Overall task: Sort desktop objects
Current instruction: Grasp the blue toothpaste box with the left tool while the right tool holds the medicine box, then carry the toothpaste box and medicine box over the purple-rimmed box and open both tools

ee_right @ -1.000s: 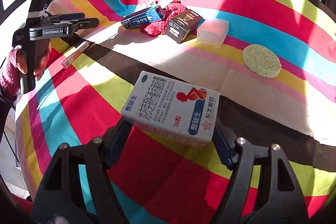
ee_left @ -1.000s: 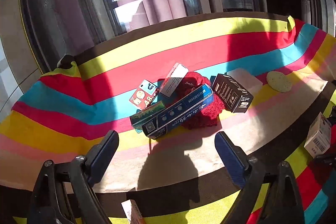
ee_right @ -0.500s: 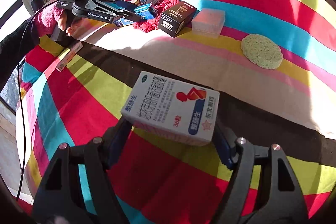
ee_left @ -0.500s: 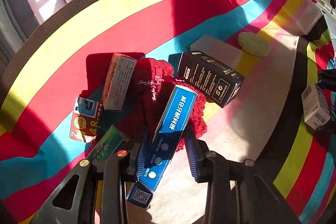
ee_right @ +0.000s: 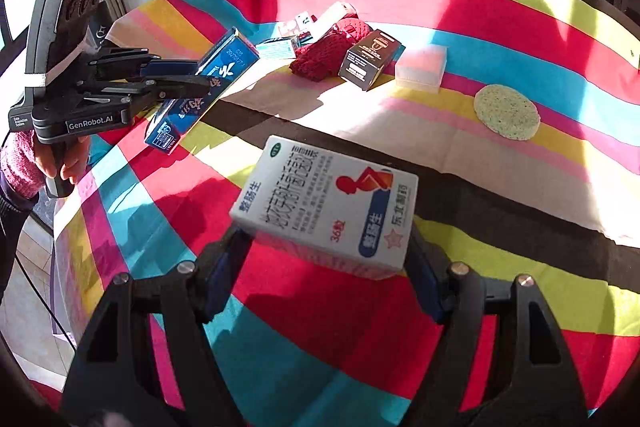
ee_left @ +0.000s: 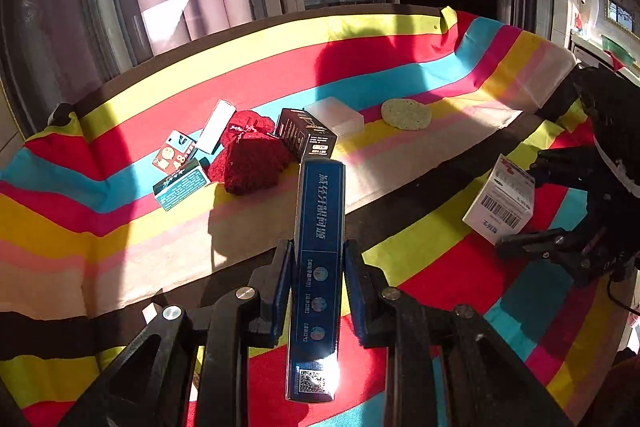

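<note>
My left gripper is shut on a long blue box, which sticks out forward between the pads and hangs above the striped cloth. The right wrist view shows that same left gripper at the left, carrying the blue box tilted above the cloth. In my right gripper sits a white medicine box with red and blue print, both pads pressed on its sides. From the left wrist view, the right gripper and its white box are at the right.
A pile lies at the back: a red knitted piece, a black box, a teal box, a red card pack and a slim white box. A translucent case and a round green sponge lie to the right.
My left gripper reached into the pile, closed on the long blue box, then lifted it off the red knit and drew back. The right gripper still holds the white box, nearly in place.
</note>
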{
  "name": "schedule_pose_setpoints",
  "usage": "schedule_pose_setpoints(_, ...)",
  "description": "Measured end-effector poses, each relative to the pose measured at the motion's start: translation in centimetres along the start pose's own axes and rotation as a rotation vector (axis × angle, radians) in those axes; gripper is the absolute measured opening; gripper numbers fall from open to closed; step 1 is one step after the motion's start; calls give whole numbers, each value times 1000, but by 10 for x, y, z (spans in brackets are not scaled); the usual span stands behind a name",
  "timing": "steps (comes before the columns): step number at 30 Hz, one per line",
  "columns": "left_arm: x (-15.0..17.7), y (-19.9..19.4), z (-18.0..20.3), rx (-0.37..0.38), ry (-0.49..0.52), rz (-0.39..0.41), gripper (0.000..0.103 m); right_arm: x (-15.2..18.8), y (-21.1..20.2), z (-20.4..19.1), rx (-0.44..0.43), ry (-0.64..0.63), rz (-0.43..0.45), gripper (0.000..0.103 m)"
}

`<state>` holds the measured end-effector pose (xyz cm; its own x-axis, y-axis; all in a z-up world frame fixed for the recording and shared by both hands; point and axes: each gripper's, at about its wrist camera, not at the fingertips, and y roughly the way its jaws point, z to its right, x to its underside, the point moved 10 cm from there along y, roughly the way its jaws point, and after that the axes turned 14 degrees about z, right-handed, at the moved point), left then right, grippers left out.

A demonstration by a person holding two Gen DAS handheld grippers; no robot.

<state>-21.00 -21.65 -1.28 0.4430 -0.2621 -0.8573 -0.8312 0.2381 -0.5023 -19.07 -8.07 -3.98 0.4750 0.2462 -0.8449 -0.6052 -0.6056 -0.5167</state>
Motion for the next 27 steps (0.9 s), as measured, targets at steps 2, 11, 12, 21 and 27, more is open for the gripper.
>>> schedule_pose_setpoints(2, 8, -17, 6, -50, 0, 10, 26, 0, -6, -11, -11, -10, 6, 76)
schedule_pose_setpoints(11, 59, -116, 11, -337, -126, 9, 26, 16, -19, -93, -82, -103, -14, 75)
schedule_pose_setpoints(12, 66, -130, 8, -372, -149, 12, 26, 19, -20, -107, -102, -123, -17, 76)
schedule_pose_setpoints(21, 171, -271, -28, -639, -420, 18, 26, 57, -27, -269, -384, -362, -66, 76)
schedule_pose_setpoints(27, 256, -337, -68, -782, -625, -32, 26, 107, -20, -383, -595, -525, -150, 76)
